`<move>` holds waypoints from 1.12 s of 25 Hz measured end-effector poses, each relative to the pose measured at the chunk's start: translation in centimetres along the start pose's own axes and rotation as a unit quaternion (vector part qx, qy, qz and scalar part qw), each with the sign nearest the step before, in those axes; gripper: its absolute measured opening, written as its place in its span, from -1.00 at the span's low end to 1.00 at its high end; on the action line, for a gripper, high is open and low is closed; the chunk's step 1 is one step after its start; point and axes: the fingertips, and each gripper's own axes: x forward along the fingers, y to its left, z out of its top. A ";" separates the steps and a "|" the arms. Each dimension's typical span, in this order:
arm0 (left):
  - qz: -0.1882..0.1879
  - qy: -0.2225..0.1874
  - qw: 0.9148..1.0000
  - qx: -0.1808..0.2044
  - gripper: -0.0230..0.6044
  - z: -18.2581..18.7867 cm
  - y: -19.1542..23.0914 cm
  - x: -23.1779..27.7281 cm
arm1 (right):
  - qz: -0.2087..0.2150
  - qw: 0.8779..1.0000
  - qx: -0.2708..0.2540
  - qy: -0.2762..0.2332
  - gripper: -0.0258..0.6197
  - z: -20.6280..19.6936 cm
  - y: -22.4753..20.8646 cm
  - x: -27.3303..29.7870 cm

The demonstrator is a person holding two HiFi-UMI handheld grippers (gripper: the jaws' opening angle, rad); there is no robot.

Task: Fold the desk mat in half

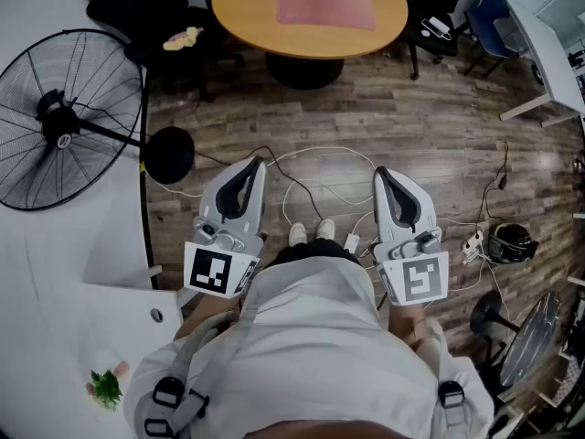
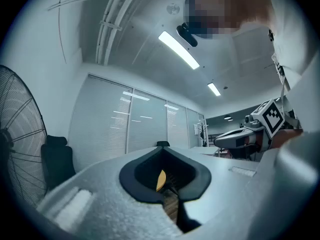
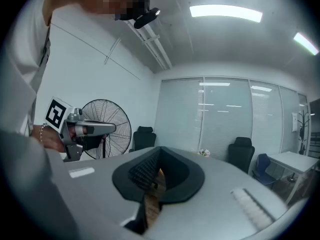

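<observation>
Pink rectangular desk mat (image 1: pixel 325 2) lies flat, unfolded, on the round light-wood table (image 1: pixel 245 18), its near edge set back from the table rim. Left tongs (image 1: pixel 255 163) and right tongs (image 1: pixel 380 172) both closed, empty, well short of the table; open brown plank floor (image 1: pixel 384 108) between.

A round light-wood table (image 1: pixel 247 26) stands on a dark wood-plank floor (image 1: pixel 411 126). A pink rectangular desk mat (image 1: pixel 326 1) lies flat and unfolded slightly right of the table's middle. On the floor, looping white cables (image 1: pixel 320 167) lie on the near side of the table, a fan's black round base (image 1: pixel 169 154) rests to its near left, and a white power strip (image 1: pixel 473 242) and a black helmet-like object (image 1: pixel 510 242) lie well off to its near right.
</observation>
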 end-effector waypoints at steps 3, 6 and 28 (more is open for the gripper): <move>0.001 0.000 1.000 -0.003 -0.92 -0.1 0.7 0.0 | -0.003 1.000 -0.002 -0.002 -0.91 0.3 0.0 0.6; 0.003 0.002 1.000 -0.002 -0.92 -0.1 1.2 0.1 | -0.006 1.000 -0.003 -0.015 -0.91 0.6 -0.3 0.9; 0.019 -0.002 1.000 0.005 -0.92 -1.6 3.5 9.8 | 0.007 1.000 -0.016 -0.024 -0.91 -1.7 -8.3 7.3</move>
